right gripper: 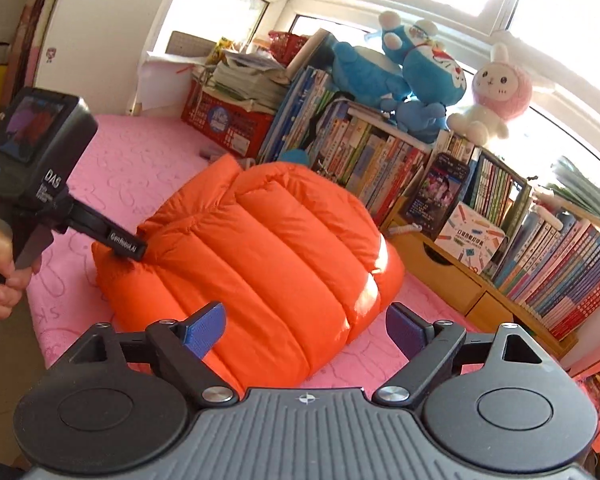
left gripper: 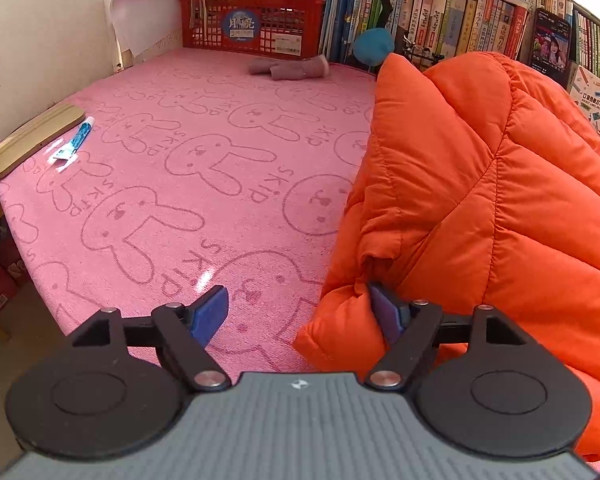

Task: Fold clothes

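The left gripper (left gripper: 298, 314) stands wide open, holding nothing; its right pad (left gripper: 384, 312) presses against the near left edge of the orange jacket (left gripper: 480, 184), while its left pad (left gripper: 210, 312) hangs over bare pink blanket (left gripper: 180, 160). In the right wrist view that same gripper (right gripper: 128, 246) touches the jacket's left edge, with the person's hand (right gripper: 4, 268) on its handle at the far left.

The right gripper (right gripper: 304, 330) is also wide open and grips nothing. It hovers at the jacket's near end, its left pad (right gripper: 206, 330) in front of the puffy cloth and its right pad (right gripper: 406, 332) over the blanket just right of it.

The jacket (right gripper: 268, 248) lies folded in a thick bundle on the blanket, quilted ribs up, toward the right side near the bookshelf (right gripper: 500, 248).

Farther off, a red crate (left gripper: 252, 24) under stacked papers sits at the far edge, with a small mauve cloth (left gripper: 288, 67) in front of it. A blue tube (left gripper: 76, 140) and a wooden board (left gripper: 32, 140) lie at the left edge. Plush toys (right gripper: 420, 80) sit on top of the books.
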Demonstrator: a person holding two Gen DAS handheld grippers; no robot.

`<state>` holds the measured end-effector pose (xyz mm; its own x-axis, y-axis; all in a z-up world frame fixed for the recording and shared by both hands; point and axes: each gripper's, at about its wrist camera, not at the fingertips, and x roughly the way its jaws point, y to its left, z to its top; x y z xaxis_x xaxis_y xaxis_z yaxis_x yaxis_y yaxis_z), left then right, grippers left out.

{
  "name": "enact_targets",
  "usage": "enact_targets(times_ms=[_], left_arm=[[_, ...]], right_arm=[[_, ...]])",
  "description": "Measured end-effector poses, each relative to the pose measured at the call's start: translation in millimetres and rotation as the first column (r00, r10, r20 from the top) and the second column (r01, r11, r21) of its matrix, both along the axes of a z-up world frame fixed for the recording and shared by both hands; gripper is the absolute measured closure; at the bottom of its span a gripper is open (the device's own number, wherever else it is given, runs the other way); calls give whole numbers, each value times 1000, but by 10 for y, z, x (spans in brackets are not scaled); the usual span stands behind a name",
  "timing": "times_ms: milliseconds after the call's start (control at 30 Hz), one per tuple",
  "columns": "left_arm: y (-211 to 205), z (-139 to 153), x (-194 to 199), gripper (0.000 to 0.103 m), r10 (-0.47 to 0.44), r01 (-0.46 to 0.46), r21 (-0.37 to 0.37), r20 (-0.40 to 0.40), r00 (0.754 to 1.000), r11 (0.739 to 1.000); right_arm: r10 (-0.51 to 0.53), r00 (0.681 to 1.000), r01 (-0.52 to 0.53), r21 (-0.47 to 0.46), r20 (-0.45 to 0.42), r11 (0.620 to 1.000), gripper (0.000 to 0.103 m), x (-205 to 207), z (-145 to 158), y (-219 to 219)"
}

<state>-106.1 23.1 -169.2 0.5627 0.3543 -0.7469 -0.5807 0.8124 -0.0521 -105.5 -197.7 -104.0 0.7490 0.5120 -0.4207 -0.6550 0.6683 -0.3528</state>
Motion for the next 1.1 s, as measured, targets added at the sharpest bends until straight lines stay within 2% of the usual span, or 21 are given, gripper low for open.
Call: enact_targets(times_ms=[67,167,267,367,567,733,833,1100], left_arm=[[13,13,33,25,-7,7,-7,-21,1000,1000],[40,24,78,25,-21,20,-21,-48,999,1000],[99,10,96,23,-29,25,-54,-60,998,998],[176,-12,92,20,-26,20,-96,-62,998,995],[280,-65,93,15,-41,31,-164,-56,998,986],[290,-73,144,13,-54,42,-166,-67,996,985],[289,-77,166,12,-62,49,-165,-73,995,985],[281,-93,205,8,-84,71,-155,-82,993,985]], right_arm=[[30,1000,-29,80,-2,996,14,381,132,263],[52,999,-49,171,-14,984,14,837,174,723],[84,996,-80,196,-11,977,14,1135,113,1145],[94,993,-79,184,-71,980,14,1338,-47,1407],[63,985,-49,90,-162,995,10,1525,-479,1548],[28,970,-24,20,-243,1000,8,1723,-711,1646],[27,960,-22,24,-279,999,7,1802,-811,1641],[46,951,-22,81,-305,996,7,1897,-938,1573]])
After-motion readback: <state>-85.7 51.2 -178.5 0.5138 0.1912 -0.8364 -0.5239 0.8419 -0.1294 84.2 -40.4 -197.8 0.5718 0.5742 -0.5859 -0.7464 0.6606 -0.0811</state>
